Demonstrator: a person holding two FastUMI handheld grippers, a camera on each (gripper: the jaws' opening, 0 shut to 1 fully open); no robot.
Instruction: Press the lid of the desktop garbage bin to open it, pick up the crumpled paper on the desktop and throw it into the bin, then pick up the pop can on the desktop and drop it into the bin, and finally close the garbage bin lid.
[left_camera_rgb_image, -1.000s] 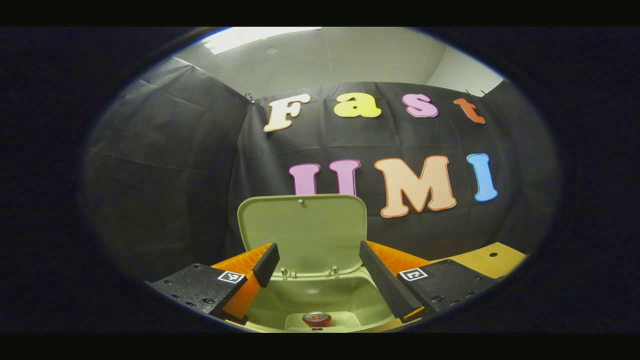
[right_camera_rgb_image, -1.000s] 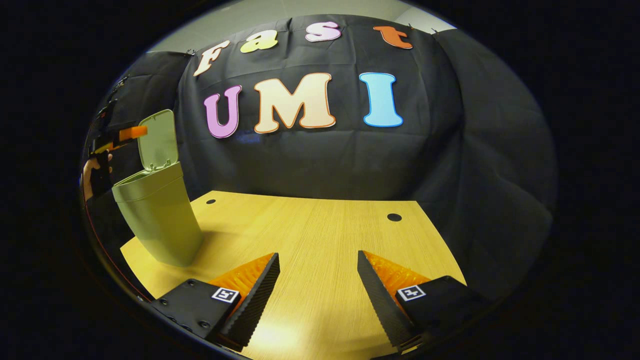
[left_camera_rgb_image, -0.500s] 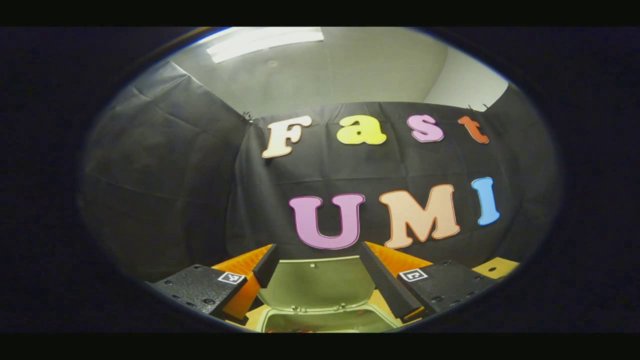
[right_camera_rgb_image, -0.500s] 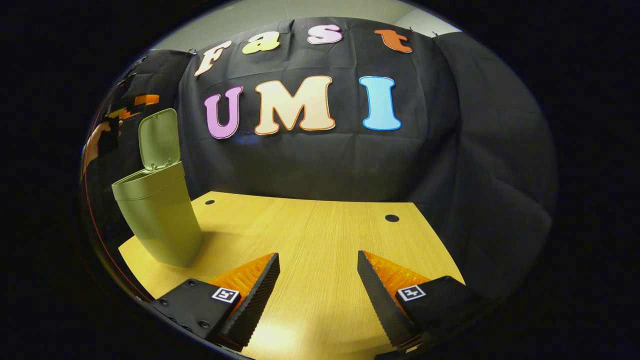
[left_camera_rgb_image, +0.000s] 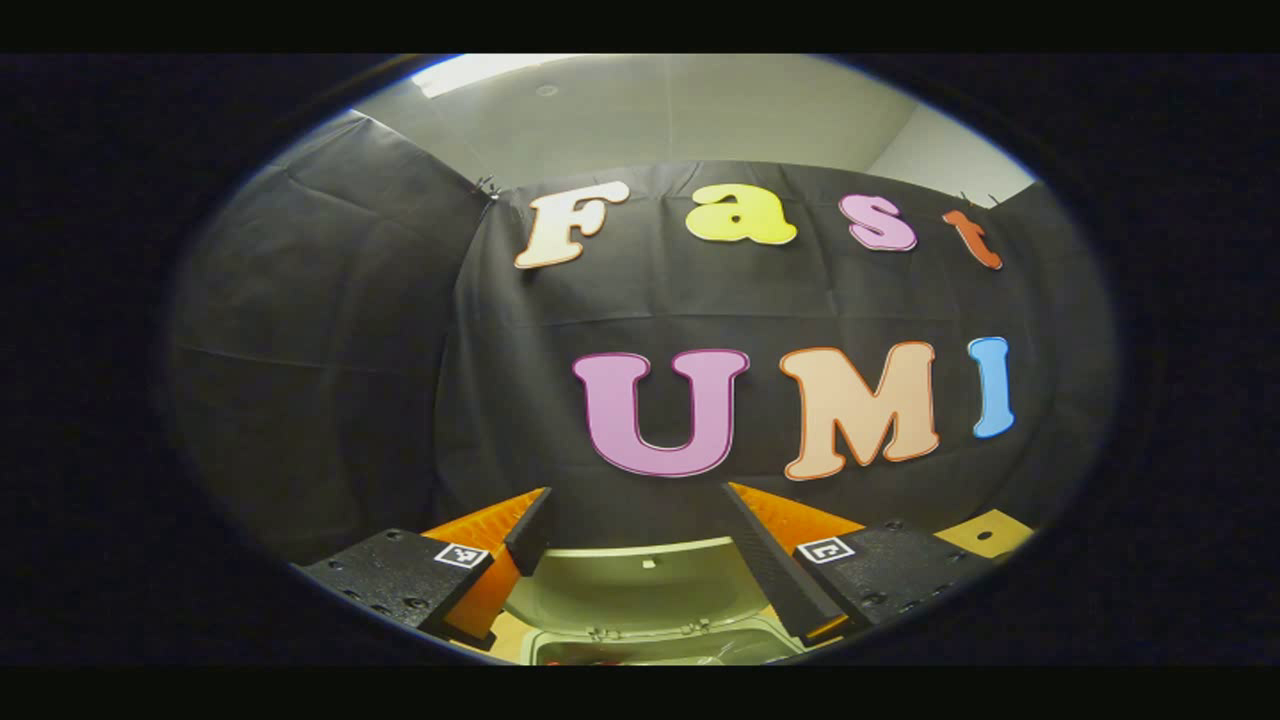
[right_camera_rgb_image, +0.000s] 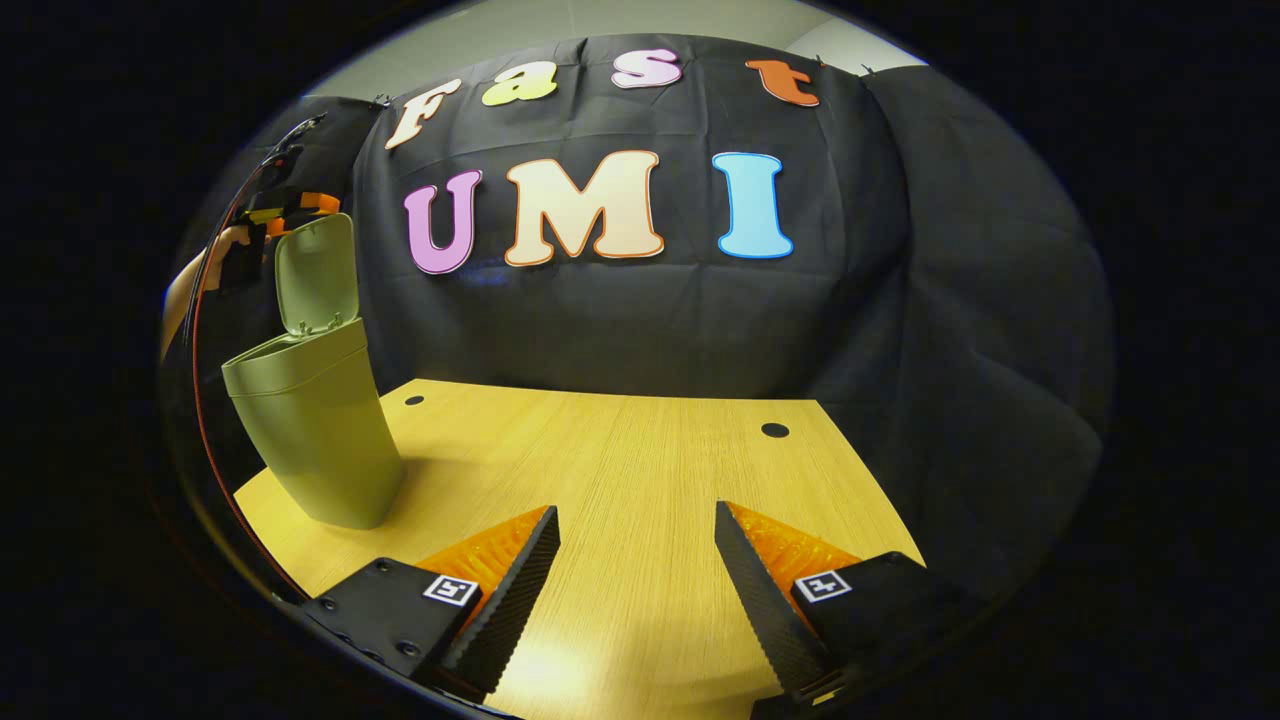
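Over the last second the left gripper (left_camera_rgb_image: 636, 520) has been raised from looking down into the open bin (right_camera_rgb_image: 310, 430), where a red pop can was seen lying at the bottom, to a position above and just behind the top edge of the upright lid (left_camera_rgb_image: 645, 590). A second ago the lid stood tall between the fingers; now only its upper part is seen low between them, with the bin's rim below it. Both grippers are released, jaws spread with nothing between them.

Judgement: with no paper or can on the counter (right_camera_rgb_image: 640, 470), both drops appear done, and the lid is being approached for the closing push (not yet begun; the lid stands fully open).

In the right gripper view the left gripper (right_camera_rgb_image: 290, 205) and the hand (right_camera_rgb_image: 185, 285) holding it are seen near the lid's top edge. The right gripper (right_camera_rgb_image: 636, 545) hangs idle over the counter, well apart from the bin.

The counter is pale wood grain with two small dark holes; the bin stands near its far left corner. The booth is walled in black cloth, with a pale ceiling above.
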